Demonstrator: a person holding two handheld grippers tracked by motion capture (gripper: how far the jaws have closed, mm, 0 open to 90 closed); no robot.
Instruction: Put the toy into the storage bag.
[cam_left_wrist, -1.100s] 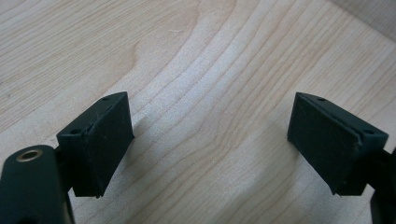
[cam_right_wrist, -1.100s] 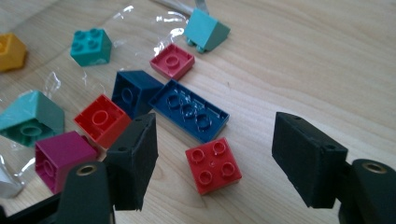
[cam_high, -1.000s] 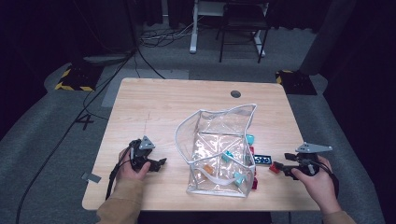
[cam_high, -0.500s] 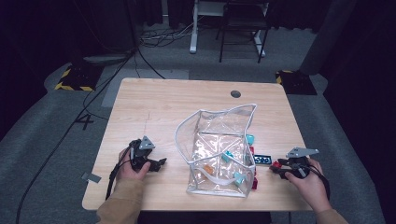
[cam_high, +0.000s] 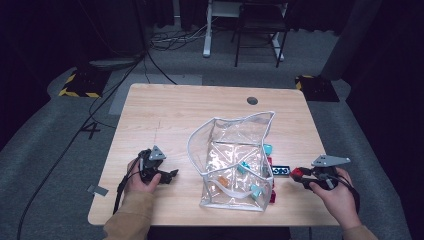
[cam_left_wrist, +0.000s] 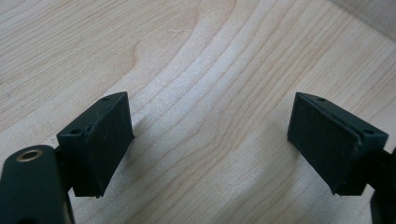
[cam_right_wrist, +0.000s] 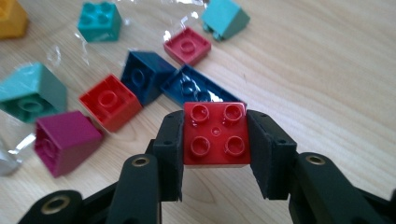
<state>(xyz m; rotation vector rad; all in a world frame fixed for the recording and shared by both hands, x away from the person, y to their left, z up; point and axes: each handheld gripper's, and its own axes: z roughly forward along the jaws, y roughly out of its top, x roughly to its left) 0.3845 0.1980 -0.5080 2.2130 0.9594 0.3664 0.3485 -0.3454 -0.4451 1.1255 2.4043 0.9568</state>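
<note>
a dark room with grey floor surrounds the light wooden table (cam_high: 165, 115), where a clear plastic bag (cam_high: 235, 160) lies open in the middle. the right gripper (cam_right_wrist: 215, 154) has just been closing and its jaws now pinch a red four-stud brick (cam_right_wrist: 215, 135) by its two flat sides, just right of the bag near the front edge. the brick looks light, hard and smooth (probably a little slippery), so a grip on opposite flat walls is the safe place, i think. the left gripper (cam_left_wrist: 210, 144) rests with jaws spread wide over bare wood. the right gripper view shows loose bricks (cam_right_wrist: 109, 102) near the bag, which the high view makes tiny; the high view shows both hands (cam_high: 145, 175).
</note>
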